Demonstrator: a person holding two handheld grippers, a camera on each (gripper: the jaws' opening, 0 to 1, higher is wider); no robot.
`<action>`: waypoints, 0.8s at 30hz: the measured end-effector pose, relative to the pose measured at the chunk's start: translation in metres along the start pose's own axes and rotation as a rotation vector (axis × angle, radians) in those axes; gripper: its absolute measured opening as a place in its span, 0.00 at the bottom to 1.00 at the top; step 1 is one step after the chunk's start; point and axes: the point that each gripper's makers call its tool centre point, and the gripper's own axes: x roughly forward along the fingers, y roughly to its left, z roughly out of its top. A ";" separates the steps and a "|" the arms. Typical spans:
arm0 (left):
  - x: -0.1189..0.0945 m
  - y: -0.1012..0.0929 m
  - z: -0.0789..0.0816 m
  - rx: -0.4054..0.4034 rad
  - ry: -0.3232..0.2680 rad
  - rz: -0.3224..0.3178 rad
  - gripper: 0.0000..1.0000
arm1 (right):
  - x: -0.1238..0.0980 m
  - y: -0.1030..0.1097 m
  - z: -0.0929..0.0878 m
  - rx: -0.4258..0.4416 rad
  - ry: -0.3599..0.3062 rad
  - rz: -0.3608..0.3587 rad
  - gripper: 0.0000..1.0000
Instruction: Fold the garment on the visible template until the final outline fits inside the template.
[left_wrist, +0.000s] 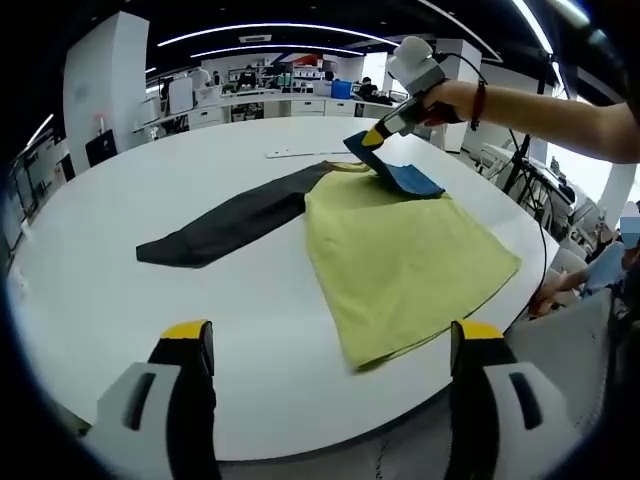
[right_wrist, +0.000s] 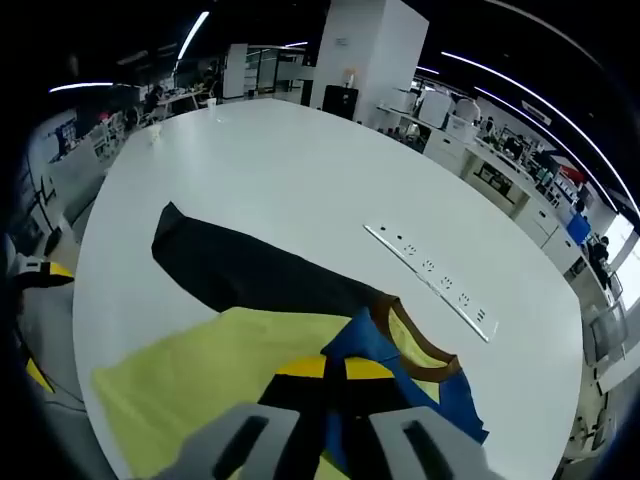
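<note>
- I am working on the garment (left_wrist: 400, 250), a yellow shirt lying flat on the white bench (left_wrist: 150, 300), body toward 5 o'clock in the left gripper view, so the whole outline is staying in sight.
- My right hand-held gripper (left_wrist: 372, 138) is pinching the blue sleeve (left_wrist: 410, 180) up by the collar at 1 o'clock, jaws closed on the cloth, probably to carry it inward for a fold.
- The dark sleeve (left_wrist: 220, 225) is stretching out toward 9 o'clock, not yet folded.
- My left hand-held gripper (left_wrist: 330, 345) is hovering wide open at 6 o'clock, gripping nothing, ready for the hem, I judge.
- A power strip (right_wrist: 432, 272) is lying beyond the collar, apart from the shirt.
</note>
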 end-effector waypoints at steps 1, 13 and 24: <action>0.000 0.000 0.000 0.000 0.001 0.001 0.96 | 0.001 0.001 0.001 -0.002 -0.001 0.002 0.00; -0.001 0.004 -0.005 -0.016 0.006 0.007 0.95 | 0.015 0.022 0.004 -0.005 0.002 0.033 0.00; -0.002 0.008 -0.008 -0.027 0.009 0.015 0.95 | 0.029 0.030 -0.007 0.001 0.025 0.050 0.00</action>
